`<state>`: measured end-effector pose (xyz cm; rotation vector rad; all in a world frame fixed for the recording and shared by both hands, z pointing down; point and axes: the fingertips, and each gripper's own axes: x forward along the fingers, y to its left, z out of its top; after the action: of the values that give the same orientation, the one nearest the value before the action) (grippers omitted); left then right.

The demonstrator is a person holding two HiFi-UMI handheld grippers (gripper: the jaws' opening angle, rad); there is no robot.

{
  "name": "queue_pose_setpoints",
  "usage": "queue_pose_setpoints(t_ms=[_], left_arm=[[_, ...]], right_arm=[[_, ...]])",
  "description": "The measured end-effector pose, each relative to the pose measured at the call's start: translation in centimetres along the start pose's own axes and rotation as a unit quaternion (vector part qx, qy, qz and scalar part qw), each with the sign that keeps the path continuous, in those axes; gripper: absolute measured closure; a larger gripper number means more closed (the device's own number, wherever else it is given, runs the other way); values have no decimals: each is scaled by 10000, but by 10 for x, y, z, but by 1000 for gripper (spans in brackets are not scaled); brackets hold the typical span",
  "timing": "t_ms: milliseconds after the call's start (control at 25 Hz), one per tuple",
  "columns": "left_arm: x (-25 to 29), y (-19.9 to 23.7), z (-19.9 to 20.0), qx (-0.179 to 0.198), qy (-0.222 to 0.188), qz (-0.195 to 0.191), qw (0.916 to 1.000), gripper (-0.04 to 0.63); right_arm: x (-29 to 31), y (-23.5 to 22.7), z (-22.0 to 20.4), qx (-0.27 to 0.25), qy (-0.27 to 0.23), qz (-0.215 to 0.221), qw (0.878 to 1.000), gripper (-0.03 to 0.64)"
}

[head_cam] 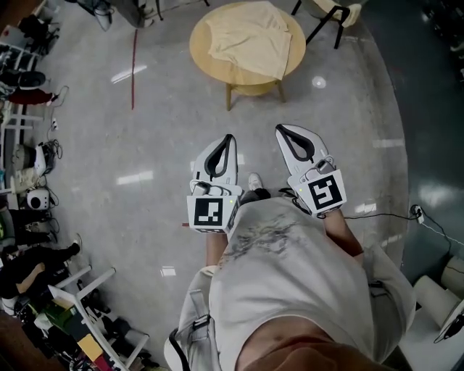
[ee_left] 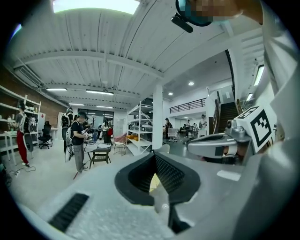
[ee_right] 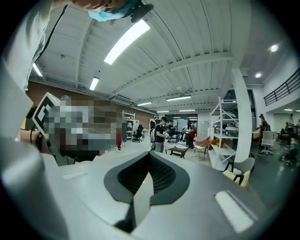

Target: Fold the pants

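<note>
Beige pants (head_cam: pixel 250 40) lie crumpled on a round wooden table (head_cam: pixel 199 54) at the top of the head view. Both grippers hang over bare floor well short of the table, pointing toward it. My left gripper (head_cam: pixel 231 138) is shut with nothing between its jaws, and my right gripper (head_cam: pixel 280 129) is shut and empty beside it. The left gripper view shows the closed dark pads of the left gripper (ee_left: pixel 154 155) and the right gripper's body (ee_left: pixel 213 145) to the side. In the right gripper view the right gripper (ee_right: pixel 150 154) has its jaws pressed together, level with the room.
A chair (head_cam: pixel 333 14) stands behind the table at the top right. Racks and clutter (head_cam: pixel 29 181) line the left edge. A cable (head_cam: pixel 391 215) runs across the floor at the right. Several people (ee_left: pixel 77 140) and a white pillar (ee_left: pixel 157 117) stand farther off.
</note>
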<state>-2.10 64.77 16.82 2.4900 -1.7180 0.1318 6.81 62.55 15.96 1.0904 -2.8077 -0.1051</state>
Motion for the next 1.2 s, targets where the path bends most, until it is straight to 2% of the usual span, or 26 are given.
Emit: queue_pose_setpoints(t_ms=[80, 240, 520, 840, 1200], left_arm=[[1, 15, -5, -32, 71, -73, 9999, 588], [11, 38, -5, -82, -43, -162, 9998, 588], [36, 58, -9, -138, 32, -300, 9995, 588], [82, 76, -16, -171, 155, -299, 9993, 588], [160, 103, -18, -188, 313, -240, 9990, 588]], right_arm=[[13, 3, 0, -31, 30, -101, 9999, 609], [31, 0, -6, 1, 173, -314, 9994, 609], [55, -15, -13, 47, 441, -497, 9978, 609], [92, -53, -24, -10, 376, -473, 9982, 609], [145, -115, -33, 176, 568, -452, 9972, 609]])
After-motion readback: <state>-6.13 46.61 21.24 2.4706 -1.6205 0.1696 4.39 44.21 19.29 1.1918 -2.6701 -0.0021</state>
